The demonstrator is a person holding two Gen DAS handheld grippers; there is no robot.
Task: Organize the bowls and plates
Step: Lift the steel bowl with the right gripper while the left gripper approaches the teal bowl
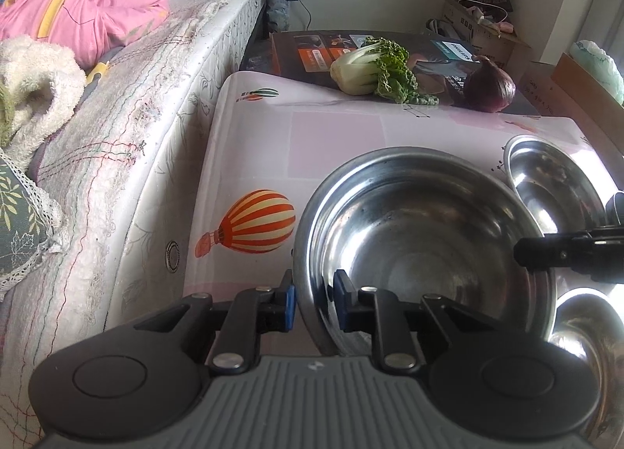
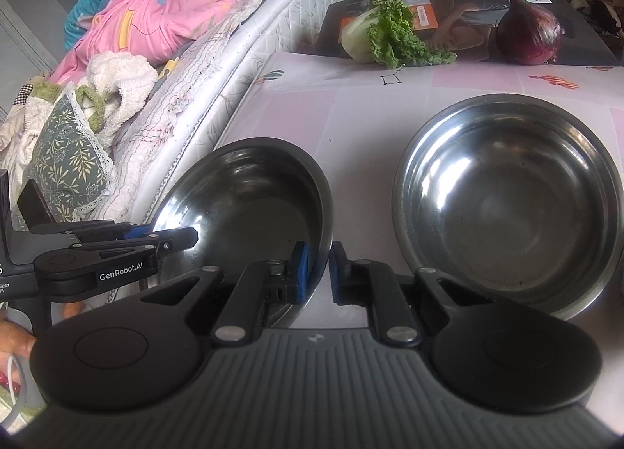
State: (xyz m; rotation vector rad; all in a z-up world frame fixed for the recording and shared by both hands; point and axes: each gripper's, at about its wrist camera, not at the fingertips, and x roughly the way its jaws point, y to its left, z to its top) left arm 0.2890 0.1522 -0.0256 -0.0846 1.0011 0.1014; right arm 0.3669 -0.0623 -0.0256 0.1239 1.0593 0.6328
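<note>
While astride bowl rim (image 1: 305,238), grippers' pads (image 1: 289,295)

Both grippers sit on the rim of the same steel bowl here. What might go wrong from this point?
1. The left gripper and right gripper each straddle only the thin rim of the large bowl; the smooth steel may slip or tilt when lifted.
2. The bowl sits near the table edge beside the mattress, so a slip might send it off.
3. A second bowl stands close by and might get knocked.

Home bedroom: mattress (image 1: 163,105), pink quilt (image 1: 78,0), cardboard boxes (image 1: 483,31).
</note>
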